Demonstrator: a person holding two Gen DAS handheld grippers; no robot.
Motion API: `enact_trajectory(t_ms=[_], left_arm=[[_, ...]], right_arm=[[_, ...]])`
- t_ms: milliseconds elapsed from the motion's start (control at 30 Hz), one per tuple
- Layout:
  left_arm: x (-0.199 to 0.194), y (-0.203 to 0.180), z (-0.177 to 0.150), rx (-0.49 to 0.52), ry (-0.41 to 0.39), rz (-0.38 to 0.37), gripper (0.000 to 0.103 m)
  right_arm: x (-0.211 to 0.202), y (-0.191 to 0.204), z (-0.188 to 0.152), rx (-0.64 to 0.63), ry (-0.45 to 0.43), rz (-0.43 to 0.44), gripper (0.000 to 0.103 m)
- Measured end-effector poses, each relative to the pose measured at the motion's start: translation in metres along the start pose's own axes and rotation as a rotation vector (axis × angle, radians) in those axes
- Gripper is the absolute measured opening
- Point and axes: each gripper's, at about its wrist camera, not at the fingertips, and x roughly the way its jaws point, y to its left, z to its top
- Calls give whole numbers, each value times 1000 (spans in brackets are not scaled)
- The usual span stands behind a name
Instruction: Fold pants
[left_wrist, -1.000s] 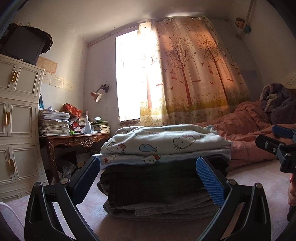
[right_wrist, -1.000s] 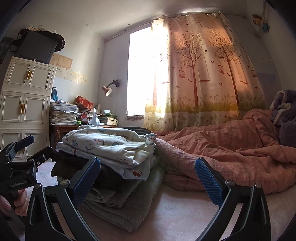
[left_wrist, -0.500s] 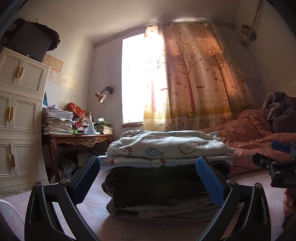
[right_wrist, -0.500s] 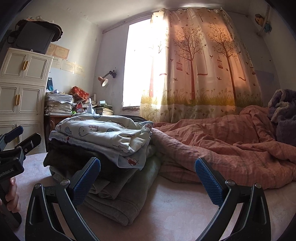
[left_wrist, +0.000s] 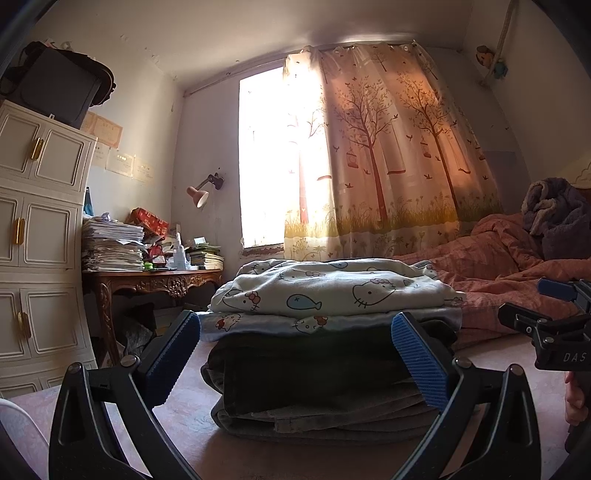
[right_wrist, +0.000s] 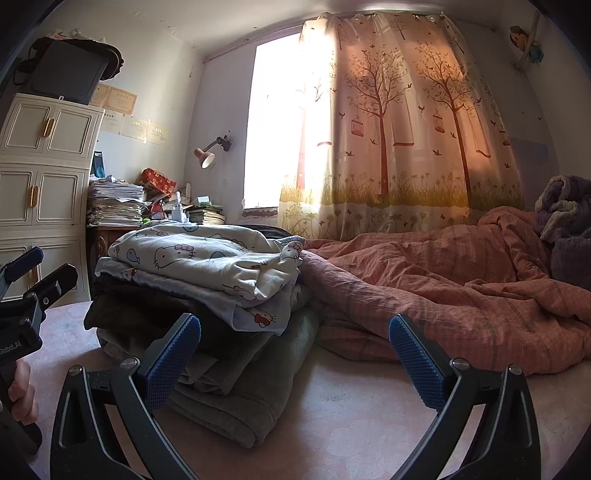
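While both sets of blue pads stand wide apart and empty, the left gripper (left_wrist: 295, 356) faces the folded pants stack (left_wrist: 321, 373) squarely, its long side crosswise; the right gripper (right_wrist: 294, 360) has the stack ahead-left

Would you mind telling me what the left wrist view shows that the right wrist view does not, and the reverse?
Only the left wrist view shows the carved desk front and leg, and the right gripper at its right edge. Only the right wrist view shows the side of the clothes stack meeting the orange quilt, and the left gripper held by a hand. Both share the stack, tree curtain, cabinet and open jaws.
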Motion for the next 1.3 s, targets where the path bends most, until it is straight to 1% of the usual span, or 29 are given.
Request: enact_trajectory(t_ms=[600,1033,1300], left_arm=[[-1,3,0,-10,3,10,103],[3,6,0,-12,24,23,103],[12,9,-2,-30,68,38,103]], right_arm=[[-1,-3,0,0,2,-2,103],[-1,-2,0,-2,5,-1,103],[-6,-1,1,2,-14,-2,103]])
